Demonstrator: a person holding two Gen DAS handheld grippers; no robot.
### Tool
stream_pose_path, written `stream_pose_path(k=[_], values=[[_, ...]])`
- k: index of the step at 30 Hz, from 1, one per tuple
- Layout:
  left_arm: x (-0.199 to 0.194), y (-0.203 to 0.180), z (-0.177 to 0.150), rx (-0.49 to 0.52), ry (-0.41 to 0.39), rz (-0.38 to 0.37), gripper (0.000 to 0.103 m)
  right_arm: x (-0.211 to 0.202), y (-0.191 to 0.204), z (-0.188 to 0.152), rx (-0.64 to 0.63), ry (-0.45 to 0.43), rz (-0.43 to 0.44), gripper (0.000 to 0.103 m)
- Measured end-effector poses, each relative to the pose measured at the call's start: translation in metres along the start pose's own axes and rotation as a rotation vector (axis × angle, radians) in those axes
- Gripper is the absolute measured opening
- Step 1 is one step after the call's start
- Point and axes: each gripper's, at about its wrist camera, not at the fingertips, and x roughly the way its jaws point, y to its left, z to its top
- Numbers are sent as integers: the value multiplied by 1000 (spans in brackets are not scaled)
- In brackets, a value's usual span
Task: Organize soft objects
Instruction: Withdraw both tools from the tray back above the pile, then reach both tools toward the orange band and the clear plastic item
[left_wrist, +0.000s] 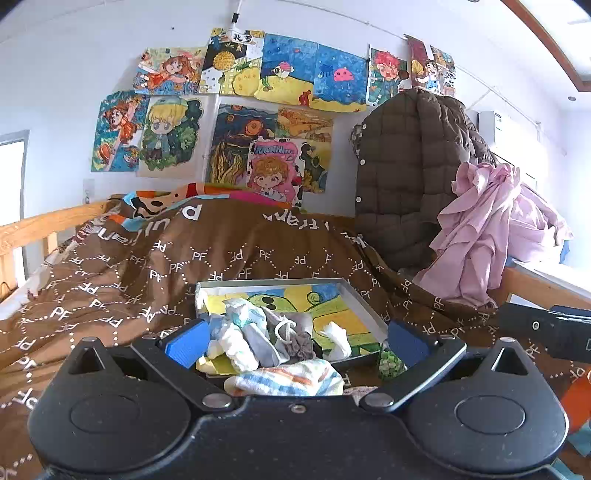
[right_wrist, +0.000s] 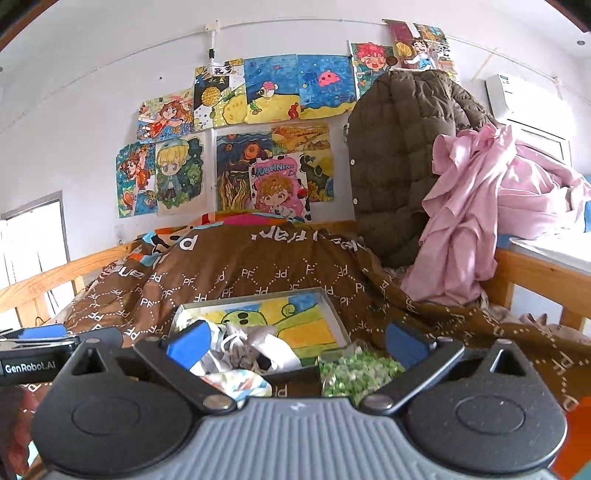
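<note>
We see a soft matt cloth quilt, a puffy quilted brown jacket, thin pink fabric, a smooth metal-looking tray, paper drawings, and a bare wood bed rail.

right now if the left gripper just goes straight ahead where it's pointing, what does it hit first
Most likely the pile of rolled socks in the shallow tray on the brown quilt. The left gripper is open and empty, with the pile centred between its fingers. Depth is unclear; the striped cloth lies nearer but lower.

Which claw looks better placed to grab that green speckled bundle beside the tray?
Probably the right claw: open, the green bundle sits just inside its right finger. The left claw faces the tray pile.
</note>
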Motion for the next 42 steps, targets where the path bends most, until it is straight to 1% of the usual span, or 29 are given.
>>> stream_pose_path(k=[2,4,10,13,16,19,25,32,35,37,39,42], values=[[-7,-3,-3,3,14,2,102,-8,0,-5,-1,14,-5,103],[-9,-5,-6,4,45,2,102,-14,1,-10,-9,32,-15,103],[-5,-6,-18,-12,168,-27,102,-22,1,-21,-23,84,-71,103],[0,-11,-25,10,223,-36,102,-17,1,-28,-38,143,-90,103],[7,-16,-33,51,276,-6,102,-7,3,-34,-52,223,-98,103],[13,-16,-37,67,320,13,102,1,4,-40,-59,281,-96,103],[23,-12,-43,59,389,36,102,14,0,-49,-41,379,-96,103],[33,-12,-48,49,455,54,102,25,4,-58,-63,454,-77,103],[38,-12,-50,42,479,50,102,31,7,-61,-75,486,-60,103],[43,-10,-51,29,492,45,102,35,6,-63,-68,502,-46,103],[50,-6,-51,-6,508,32,102,41,5,-64,-55,513,-41,103],[62,2,-54,-53,533,40,102,49,3,-66,-47,526,-46,103]])
